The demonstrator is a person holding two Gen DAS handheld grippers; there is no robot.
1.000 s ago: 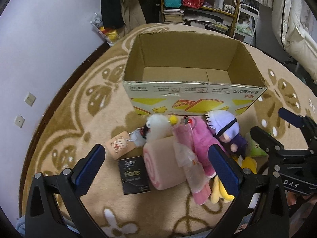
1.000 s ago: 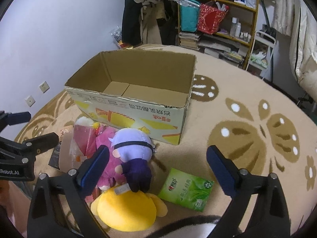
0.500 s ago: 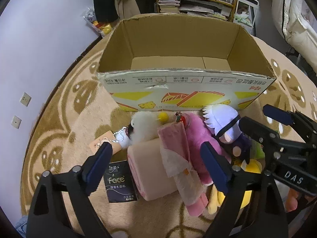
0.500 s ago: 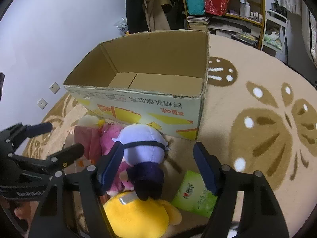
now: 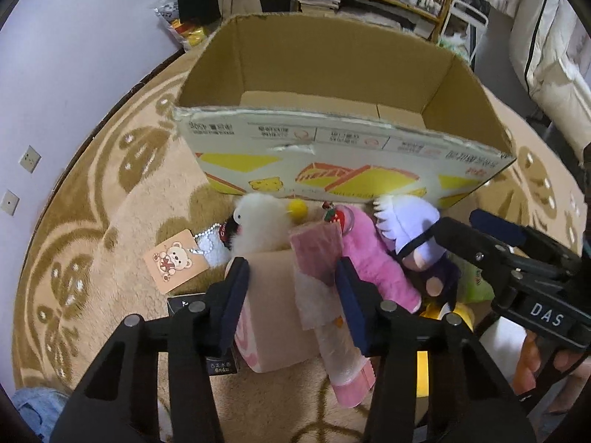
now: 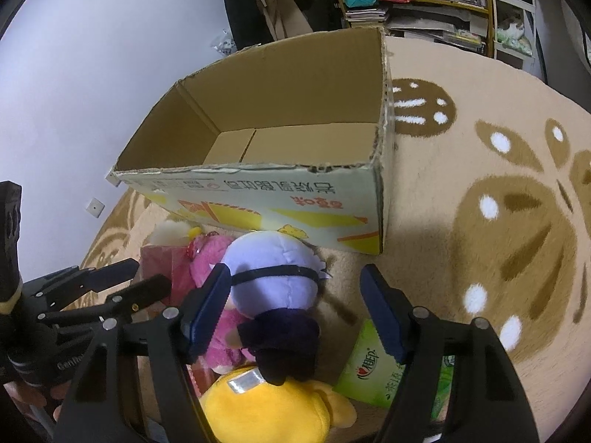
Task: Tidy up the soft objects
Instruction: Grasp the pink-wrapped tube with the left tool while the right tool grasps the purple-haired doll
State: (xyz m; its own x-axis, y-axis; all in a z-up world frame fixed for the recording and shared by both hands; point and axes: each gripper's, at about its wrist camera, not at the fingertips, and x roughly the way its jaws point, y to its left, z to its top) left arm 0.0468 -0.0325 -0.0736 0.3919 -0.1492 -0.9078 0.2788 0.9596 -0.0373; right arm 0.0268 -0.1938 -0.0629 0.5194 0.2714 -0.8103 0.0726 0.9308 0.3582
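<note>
Peach roll pillow (image 5: 273,306): laid on the rug (image 5: 110,243), in front of the cardboard box (image 5: 332,85).
Left gripper (image 5: 291,295): jaws just closing, now narrow; the pillow and a pink wrapper (image 5: 317,254) are straddled; pressing cannot be told.
Right gripper (image 6: 295,310): half-wide around the purple doll (image 6: 273,284); no firm grip is seen.
Reason: both toys are probably meant for the box.
Room: the box is empty, but its near rim must be cleared.

On the patterned rug, just before an open, empty cardboard box (image 5: 332,155), lie huddled a pink roll-cake cushion (image 5: 273,317), a pink plush (image 5: 373,262), a lavender-haired doll (image 6: 273,277), a yellow plush (image 6: 269,409) and a fluffy white keychain toy (image 5: 258,225).
</note>
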